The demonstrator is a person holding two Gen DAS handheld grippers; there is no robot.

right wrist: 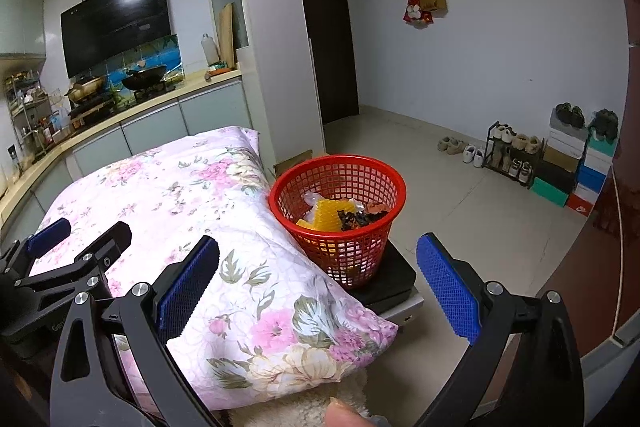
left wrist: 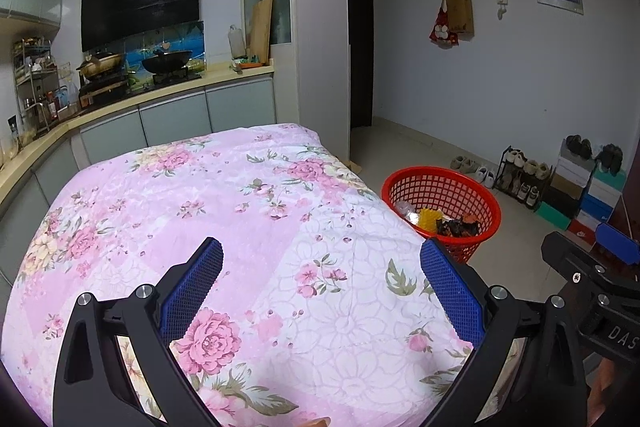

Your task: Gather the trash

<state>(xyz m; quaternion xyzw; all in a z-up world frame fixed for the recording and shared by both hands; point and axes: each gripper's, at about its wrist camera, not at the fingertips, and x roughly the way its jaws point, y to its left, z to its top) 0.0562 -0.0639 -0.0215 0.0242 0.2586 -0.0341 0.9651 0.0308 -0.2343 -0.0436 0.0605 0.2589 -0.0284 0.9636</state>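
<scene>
The left gripper (left wrist: 322, 277) hovers over the near part of the floral-covered desk (left wrist: 224, 195), fingers (left wrist: 192, 287) spread wide and holding nothing; no loose trash shows on the cloth in front of them. The red basket (left wrist: 442, 183) stands off the desk's right edge, ahead and to the right of these fingers, with the collected trash (left wrist: 444, 223) already inside it: clear plastic, a yellow piece, dark wrappers. The right gripper (right wrist: 318, 283) is the nearer one, at the desk's near right corner with the basket straight ahead between its fingers (right wrist: 448, 291), which are also wide apart and empty, touching nothing
</scene>
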